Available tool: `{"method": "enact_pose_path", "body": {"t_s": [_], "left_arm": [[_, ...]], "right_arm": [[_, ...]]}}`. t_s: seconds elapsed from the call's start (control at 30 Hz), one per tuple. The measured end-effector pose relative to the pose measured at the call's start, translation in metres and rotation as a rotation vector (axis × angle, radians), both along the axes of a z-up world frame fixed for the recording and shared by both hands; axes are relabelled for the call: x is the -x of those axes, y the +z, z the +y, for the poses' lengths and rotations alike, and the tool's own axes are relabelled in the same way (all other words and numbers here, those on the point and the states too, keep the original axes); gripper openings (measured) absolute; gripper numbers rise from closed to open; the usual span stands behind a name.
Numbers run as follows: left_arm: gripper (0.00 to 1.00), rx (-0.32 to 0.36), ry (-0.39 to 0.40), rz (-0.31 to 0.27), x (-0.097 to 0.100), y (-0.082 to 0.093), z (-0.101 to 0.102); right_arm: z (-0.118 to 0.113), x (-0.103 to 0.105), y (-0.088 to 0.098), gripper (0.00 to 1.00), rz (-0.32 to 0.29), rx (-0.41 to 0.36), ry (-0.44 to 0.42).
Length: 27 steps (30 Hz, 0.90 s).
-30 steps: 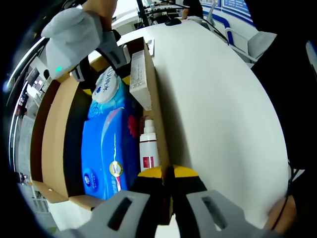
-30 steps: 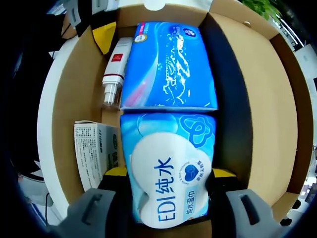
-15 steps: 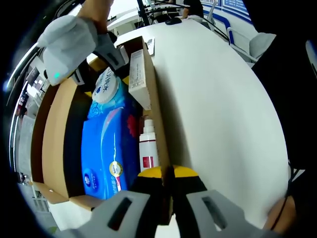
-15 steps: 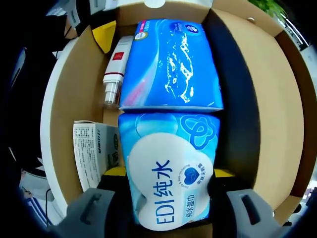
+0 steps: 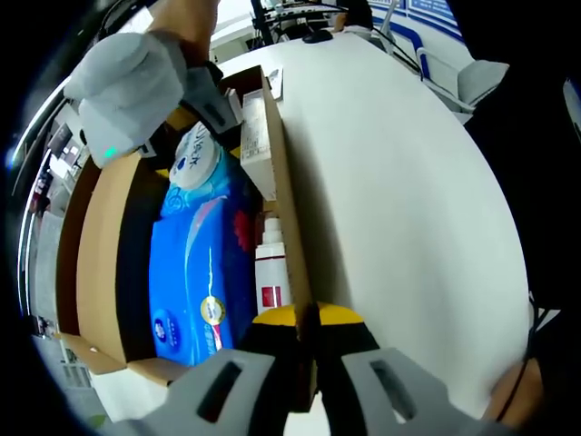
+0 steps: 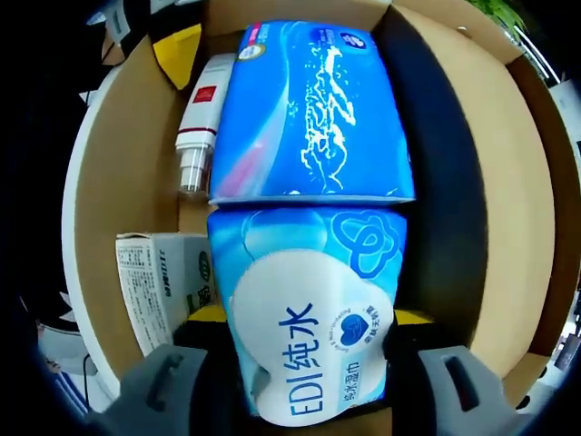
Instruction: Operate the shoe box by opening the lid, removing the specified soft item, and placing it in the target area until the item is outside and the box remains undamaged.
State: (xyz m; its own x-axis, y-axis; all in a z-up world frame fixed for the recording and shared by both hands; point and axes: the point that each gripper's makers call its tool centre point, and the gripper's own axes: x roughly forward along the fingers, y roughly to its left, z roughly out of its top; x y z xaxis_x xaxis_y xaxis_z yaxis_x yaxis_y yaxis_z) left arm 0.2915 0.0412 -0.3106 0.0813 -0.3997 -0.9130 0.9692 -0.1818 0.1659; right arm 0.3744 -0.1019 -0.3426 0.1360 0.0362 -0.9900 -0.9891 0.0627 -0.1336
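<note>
— What does the left gripper view give us?

— The left gripper (image 5: 306, 318) has its jaws pinched together on the near wall of the shoe box (image 5: 292, 227), steadying it on the white table (image 5: 408, 200). The lid is already open. Inside lie a dark blue tissue pack (image 5: 195, 272), a small bottle (image 5: 270, 272) and a paper carton (image 5: 256, 145). At the far end the right gripper (image 5: 195, 109) reaches in over the wet-wipe pack (image 5: 193, 159).

— And the right gripper view?

— The right gripper (image 6: 304, 331) straddles the wet-wipe pack (image 6: 304, 318), jaws clamped on its two sides. The pack is inside the box, touching the tissue pack (image 6: 309, 109).

— So which step?

— Removal, I'd judge. Next comes a straight lift clear of the walls — then over to the target area.
</note>
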Motion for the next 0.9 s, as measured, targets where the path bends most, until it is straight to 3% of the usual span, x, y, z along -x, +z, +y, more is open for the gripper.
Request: {"method": "enact_pose_path", "body": {"t_s": [0.33, 0.9], "left_arm": [[0.04, 0.006, -0.004, 0.0, 0.0068, -0.0012, 0.0027], [0.04, 0.003, -0.002, 0.0, 0.0046, -0.0024, 0.004]], "right_arm": [[0.0005, -0.0001, -0.0011, 0.67, 0.004, 0.042, -0.01], [-0.0012, 0.001, -0.0012, 0.67, 0.0, 0.045, -0.016]]}}
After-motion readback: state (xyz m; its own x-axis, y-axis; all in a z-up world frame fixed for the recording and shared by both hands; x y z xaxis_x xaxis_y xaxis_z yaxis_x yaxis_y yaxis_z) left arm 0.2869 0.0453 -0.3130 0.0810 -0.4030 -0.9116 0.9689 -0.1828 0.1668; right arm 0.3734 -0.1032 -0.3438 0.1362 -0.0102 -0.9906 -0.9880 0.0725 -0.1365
